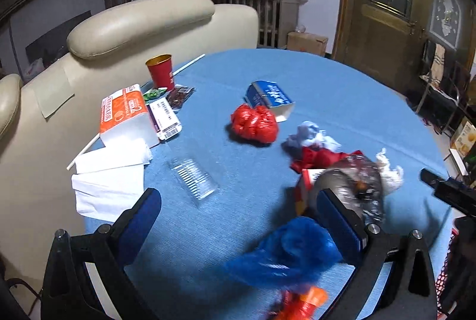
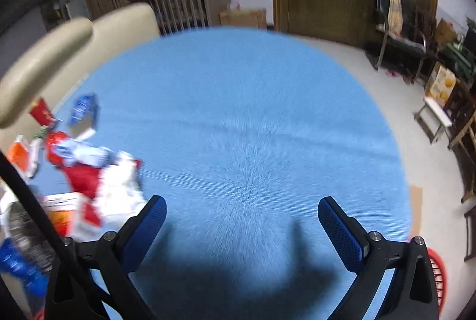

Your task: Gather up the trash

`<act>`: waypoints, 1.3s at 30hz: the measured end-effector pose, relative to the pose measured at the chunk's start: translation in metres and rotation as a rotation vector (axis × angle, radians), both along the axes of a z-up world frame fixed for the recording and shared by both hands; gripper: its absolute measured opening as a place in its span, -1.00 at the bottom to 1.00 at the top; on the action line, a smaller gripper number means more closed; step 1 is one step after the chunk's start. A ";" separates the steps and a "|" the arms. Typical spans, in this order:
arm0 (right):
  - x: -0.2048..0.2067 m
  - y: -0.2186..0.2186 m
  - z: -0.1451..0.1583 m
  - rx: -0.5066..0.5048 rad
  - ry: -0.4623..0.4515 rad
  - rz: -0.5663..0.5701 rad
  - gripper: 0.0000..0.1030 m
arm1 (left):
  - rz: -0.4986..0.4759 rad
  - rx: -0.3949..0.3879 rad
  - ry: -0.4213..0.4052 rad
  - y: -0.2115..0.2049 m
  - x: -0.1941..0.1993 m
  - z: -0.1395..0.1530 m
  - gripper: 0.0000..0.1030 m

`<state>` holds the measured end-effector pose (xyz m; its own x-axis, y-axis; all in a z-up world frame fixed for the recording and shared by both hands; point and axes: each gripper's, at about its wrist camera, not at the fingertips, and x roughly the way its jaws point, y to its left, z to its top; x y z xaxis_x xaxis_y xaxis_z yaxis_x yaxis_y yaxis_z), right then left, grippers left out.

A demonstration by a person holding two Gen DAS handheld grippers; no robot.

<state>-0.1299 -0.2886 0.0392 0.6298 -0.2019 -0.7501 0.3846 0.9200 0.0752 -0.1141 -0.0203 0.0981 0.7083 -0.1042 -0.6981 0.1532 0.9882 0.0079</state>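
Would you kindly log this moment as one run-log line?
left gripper: open, above blue bag | right gripper: open, empty, over bare tablecloth | trash uncollected

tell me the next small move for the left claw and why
Probably ease the left claw down and forward onto the crumpled blue bag, then close. Its jaws stand wide open and hold nothing, and the bag lies on the blue tablecloth between its fingers, the nearest piece of trash. The right claw is open over bare cloth.
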 end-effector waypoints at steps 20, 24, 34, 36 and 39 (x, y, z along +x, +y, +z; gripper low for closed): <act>-0.105 0.083 0.075 -0.041 -0.169 0.159 0.99 | -0.015 -0.054 -0.030 0.010 -0.035 0.018 1.00; -0.106 0.082 0.068 -0.029 -0.156 0.162 0.99 | -0.005 -0.056 -0.022 0.015 -0.036 0.015 1.00; -0.105 0.081 0.057 0.010 -0.135 0.170 0.99 | 0.001 -0.043 0.020 0.026 -0.041 -0.001 1.00; -0.104 0.082 0.053 0.015 -0.127 0.176 0.99 | -0.001 -0.035 0.029 0.028 -0.043 -0.005 1.00; -0.104 0.085 0.051 0.020 -0.123 0.184 0.99 | -0.012 -0.026 0.041 0.027 -0.048 -0.010 1.00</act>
<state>-0.2338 -0.2037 0.0899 0.7414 -0.0612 -0.6682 0.1975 0.9716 0.1301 -0.1623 0.0067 0.0884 0.6780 -0.1311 -0.7233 0.1653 0.9860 -0.0237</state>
